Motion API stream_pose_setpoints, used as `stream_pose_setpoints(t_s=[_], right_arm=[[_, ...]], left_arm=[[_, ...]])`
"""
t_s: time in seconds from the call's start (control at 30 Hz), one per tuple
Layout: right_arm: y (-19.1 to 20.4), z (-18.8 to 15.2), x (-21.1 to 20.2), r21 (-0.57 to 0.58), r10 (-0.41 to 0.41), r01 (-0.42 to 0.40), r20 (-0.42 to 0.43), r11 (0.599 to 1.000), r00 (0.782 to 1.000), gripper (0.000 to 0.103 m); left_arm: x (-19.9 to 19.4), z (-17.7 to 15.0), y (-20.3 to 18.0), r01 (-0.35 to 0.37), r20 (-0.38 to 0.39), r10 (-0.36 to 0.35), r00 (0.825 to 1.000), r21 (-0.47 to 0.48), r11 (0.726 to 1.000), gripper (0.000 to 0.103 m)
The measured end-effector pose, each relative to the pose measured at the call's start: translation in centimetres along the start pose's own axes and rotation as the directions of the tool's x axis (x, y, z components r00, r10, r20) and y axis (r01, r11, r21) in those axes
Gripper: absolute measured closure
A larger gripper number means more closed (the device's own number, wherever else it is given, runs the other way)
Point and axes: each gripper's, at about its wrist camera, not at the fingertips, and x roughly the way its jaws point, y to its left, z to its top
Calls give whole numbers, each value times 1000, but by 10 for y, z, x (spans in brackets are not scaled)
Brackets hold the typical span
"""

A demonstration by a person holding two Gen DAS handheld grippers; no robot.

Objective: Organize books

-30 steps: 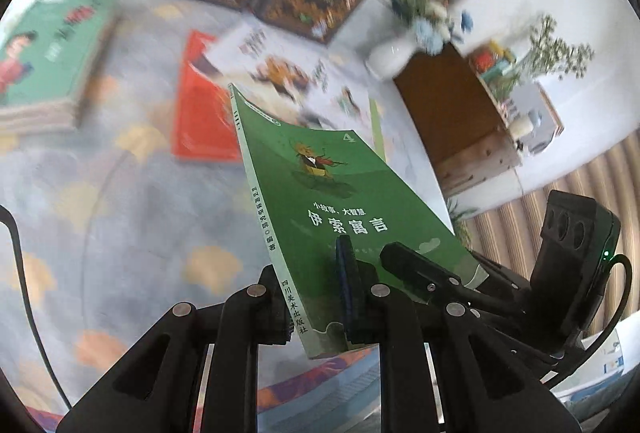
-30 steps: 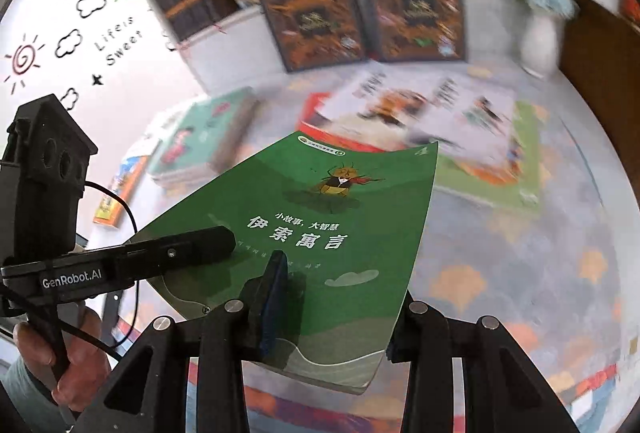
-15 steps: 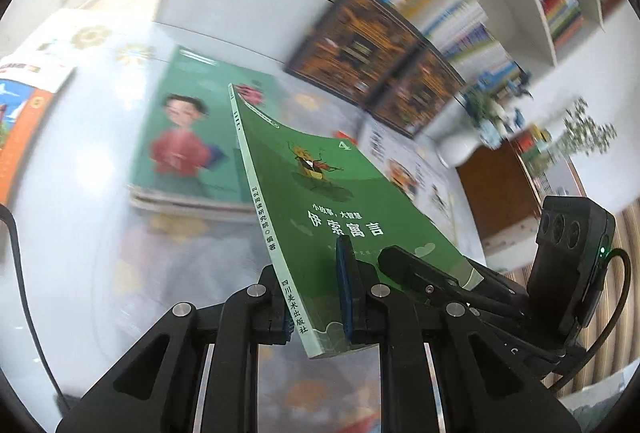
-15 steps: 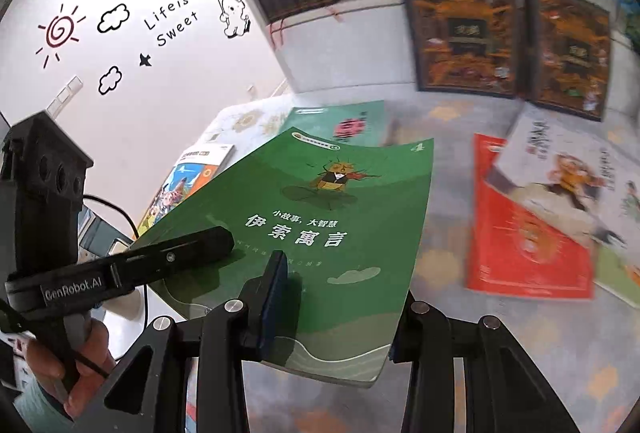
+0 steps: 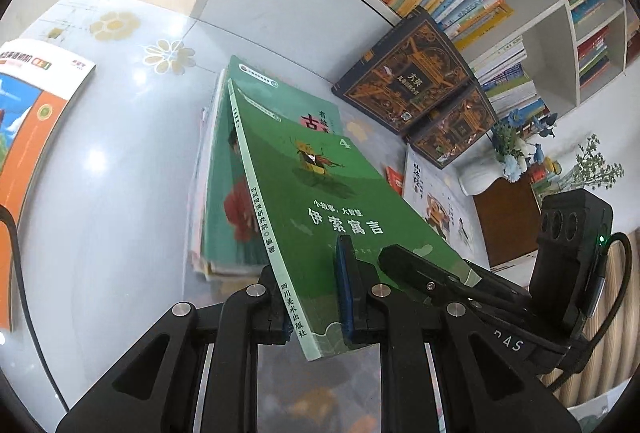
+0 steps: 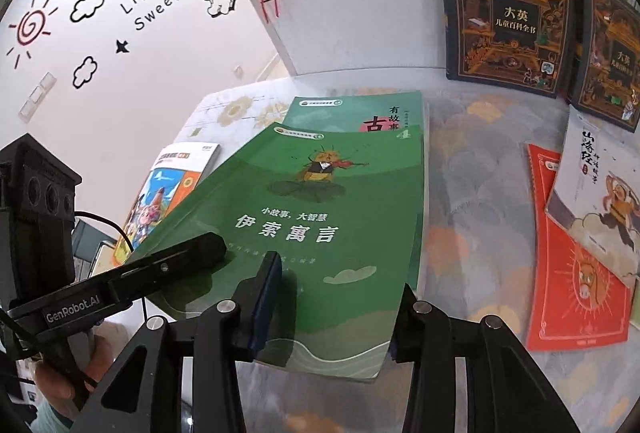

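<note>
The thin green paperback with the cricket on its cover (image 5: 332, 217) hung in the air, near end in the tools and far end reaching out over the pile of green-covered books (image 5: 224, 193) lying flat on the pale, flower-printed tabletop (image 5: 112, 169). The left gripper (image 5: 316, 309) was clamped tight on the book's spine edge, one pad on the cover and the other underneath. The right gripper (image 6: 328, 309) straddled the same near end from the other side, but its jaws were opening. The right pad stood just off the book's edge, so the grip there was letting go.

Here was the relation that mattered: the paperback's long axis ran straight away from both tools and lined up closely with the long axis of the pile below. In the right wrist view its far corner overlapped the top book's cover. It sat tilted, near end high, and whether the far edge touched the pile could not be told. The left hand carried it alone, I'd say, so lowering it squarely looked like that hand's job.
</note>
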Motion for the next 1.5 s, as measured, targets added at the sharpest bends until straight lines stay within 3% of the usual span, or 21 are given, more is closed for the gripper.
stream_pose_setpoints(t_s=[0.23,0.57,0.7,0.77,0.93,1.0,1.13,1.27,1.37,1.5], right_arm=[[-13,19,26,38,-23,24,-43,999,999,61],[-33,27,55,88,-71,80,-98,993,993,60],[-37,28,55,90,-76,85,-103,992,992,60],[-39,28,53,80,-88,98,-113,992,990,60],[-56,32,43,116,-142,150,-78,982,987,60],[-68,36,43,161,-198,208,-76,965,977,60],[-93,33,52,218,-321,342,-127,914,939,59],[-101,24,72,240,-228,279,-221,930,948,61],[-98,21,68,260,-159,209,-199,943,967,63],[-93,20,55,197,-199,234,-181,952,963,63]], left_arm=[[23,16,19,6,-27,-7,1000,-15,1000,87],[38,29,53,-51,-48,48,998,-61,997,87],[32,27,53,-74,-41,72,997,-45,996,84],[26,27,54,-120,-17,120,993,-44,992,84],[20,35,70,-138,2,139,990,-105,985,84],[25,36,73,-156,-9,156,988,-118,981,84],[30,34,75,-164,-8,165,986,-150,975,84],[37,33,68,-158,-35,154,987,-134,978,84],[38,29,58,-193,-45,190,981,-95,977,84],[29,21,55,-210,-44,207,977,-102,972,84]])
